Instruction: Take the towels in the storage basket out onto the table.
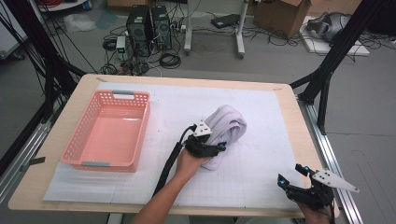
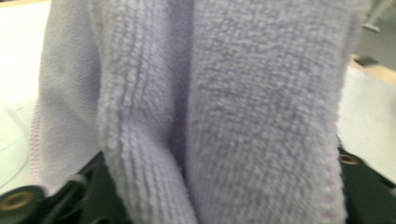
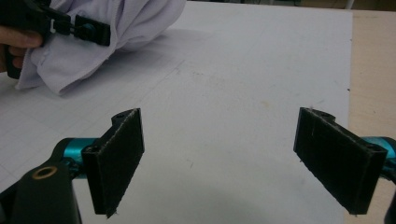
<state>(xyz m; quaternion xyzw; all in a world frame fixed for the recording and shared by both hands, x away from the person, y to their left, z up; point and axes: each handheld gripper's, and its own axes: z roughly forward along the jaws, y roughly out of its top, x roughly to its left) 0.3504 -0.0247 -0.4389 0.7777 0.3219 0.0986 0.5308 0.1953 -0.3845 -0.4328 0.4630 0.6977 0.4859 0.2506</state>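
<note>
Towel (image 1: 226, 130): a lilac bundle lying mid-worktop on the white sheet (image 1: 261, 163), right of the pink basket (image 1: 109, 130).
Left tool (image 1: 215, 148): at the towel's near end, cloth between its jaws; whether the pads press, I can't tell.
Right tool (image 3: 219, 158): jaws spread wide, nothing between them, over the worktop's near right corner, well apart from the towel.

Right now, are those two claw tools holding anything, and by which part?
The left gripper has the folded lilac towel between its jaws at the near end; whether they clamp it cannot be told. The right gripper holds nothing.
</note>
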